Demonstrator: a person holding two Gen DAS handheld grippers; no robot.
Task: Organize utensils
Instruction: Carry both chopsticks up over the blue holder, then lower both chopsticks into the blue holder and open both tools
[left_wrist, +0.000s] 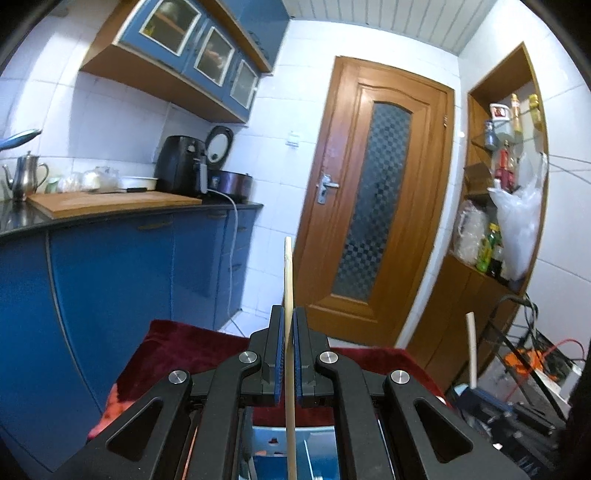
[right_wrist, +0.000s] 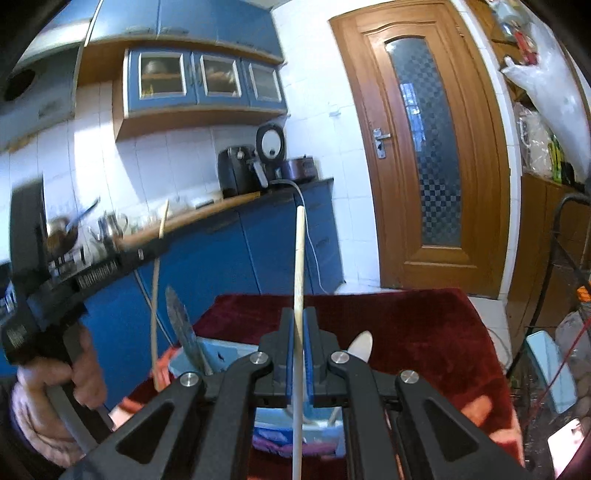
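I'm clenching the left gripper (left_wrist: 289, 325) jaws on a thin pale wooden chopstick (left_wrist: 288, 273), and the right gripper (right_wrist: 299, 325) jaws on a white round stick (right_wrist: 299, 258), both held upright above the light-blue plastic utensil box (right_wrist: 214, 354) sitting on the dark-red velvet tabletop (right_wrist: 406, 325).

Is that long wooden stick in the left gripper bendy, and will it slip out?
The wooden stick looks slightly bowed, so probably a bit springy, not floppy. It seems thin and light. The left gripper pinches only a short stretch, so it might pivot or slide.
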